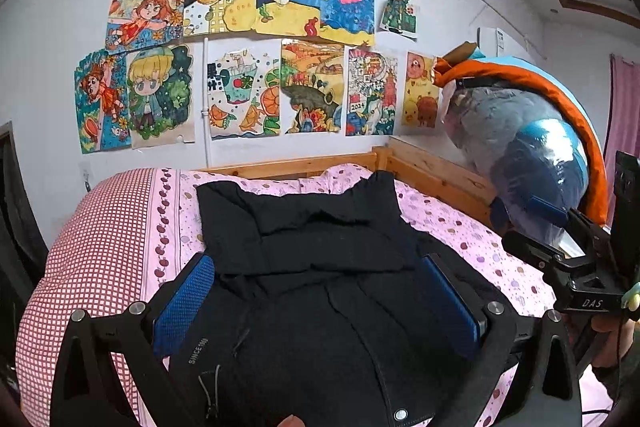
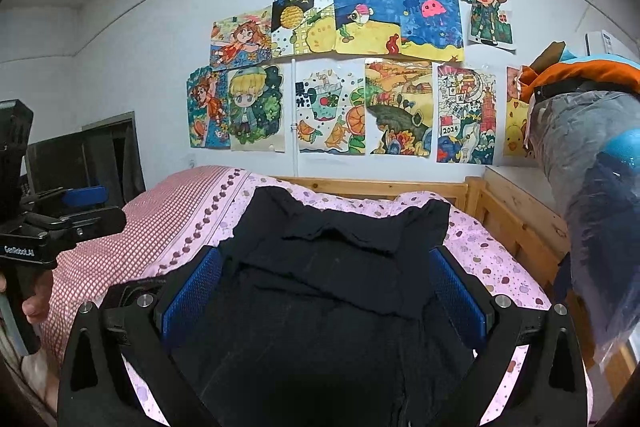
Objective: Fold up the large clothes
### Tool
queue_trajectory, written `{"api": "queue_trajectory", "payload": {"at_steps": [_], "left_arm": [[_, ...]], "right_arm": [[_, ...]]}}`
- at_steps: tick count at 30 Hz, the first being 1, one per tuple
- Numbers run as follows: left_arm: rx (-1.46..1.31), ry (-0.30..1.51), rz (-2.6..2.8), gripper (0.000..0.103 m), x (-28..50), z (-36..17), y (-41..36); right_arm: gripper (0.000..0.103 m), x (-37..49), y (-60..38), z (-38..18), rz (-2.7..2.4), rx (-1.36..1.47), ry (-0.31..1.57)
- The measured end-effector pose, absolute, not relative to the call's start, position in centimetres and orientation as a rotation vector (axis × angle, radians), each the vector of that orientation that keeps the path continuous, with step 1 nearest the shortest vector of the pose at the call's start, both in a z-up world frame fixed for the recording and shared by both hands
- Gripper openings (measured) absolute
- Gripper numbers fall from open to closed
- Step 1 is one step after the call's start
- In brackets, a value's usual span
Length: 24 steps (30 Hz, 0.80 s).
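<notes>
A large black garment [image 1: 316, 267] lies spread on the pink patterned bed cover [image 1: 472, 239], its far part folded over with two corners pointing toward the headboard. My left gripper [image 1: 316, 267] is open just above the garment, blue pads [image 1: 188, 291] on either side of it. My right gripper [image 2: 324, 279] is also open above the same garment [image 2: 332, 267], which reaches under the camera. The right gripper also shows at the right edge of the left wrist view [image 1: 536, 223]; the left gripper shows at the left edge of the right wrist view [image 2: 80, 203].
A wooden bed frame [image 1: 436, 175] runs along the far and right sides. A bulging plastic bag of bedding [image 1: 520, 151] sits at the right by the rail. A red checked cover [image 1: 92, 247] lies at the left. Drawings hang on the wall [image 1: 256, 47].
</notes>
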<state>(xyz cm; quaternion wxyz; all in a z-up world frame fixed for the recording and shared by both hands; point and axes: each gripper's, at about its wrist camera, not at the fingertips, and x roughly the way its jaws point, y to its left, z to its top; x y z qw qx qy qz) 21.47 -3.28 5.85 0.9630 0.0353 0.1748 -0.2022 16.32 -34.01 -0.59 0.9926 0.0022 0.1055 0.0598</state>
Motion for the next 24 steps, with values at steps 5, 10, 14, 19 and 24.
{"api": "queue_trajectory", "payload": {"at_steps": [5, 10, 14, 19, 24], "left_arm": [[0.1, 0.352, -0.42, 0.103, 21.1, 5.0, -3.6], [0.109, 0.393, -0.461, 0.103, 21.2, 3.7, -3.9], [0.131, 0.414, -0.489, 0.103, 21.5, 2.4, -3.9], [0.167, 0.449, -0.523, 0.103, 22.4, 0.5, -3.1], [0.16, 0.475, -0.561, 0.103, 23.0, -1.5, -1.7]], "right_arm": [[0.101, 15.3, -34.0, -1.3, 0.12, 0.001, 0.219], [0.101, 14.7, -34.0, -2.3, 0.112, -0.014, 0.222], [0.101, 14.5, -33.6, -4.0, 0.106, -0.054, 0.232], [0.101, 14.6, -33.6, -6.4, 0.127, -0.047, 0.279], [0.101, 14.8, -34.2, -8.6, 0.125, -0.02, 0.306]]}}
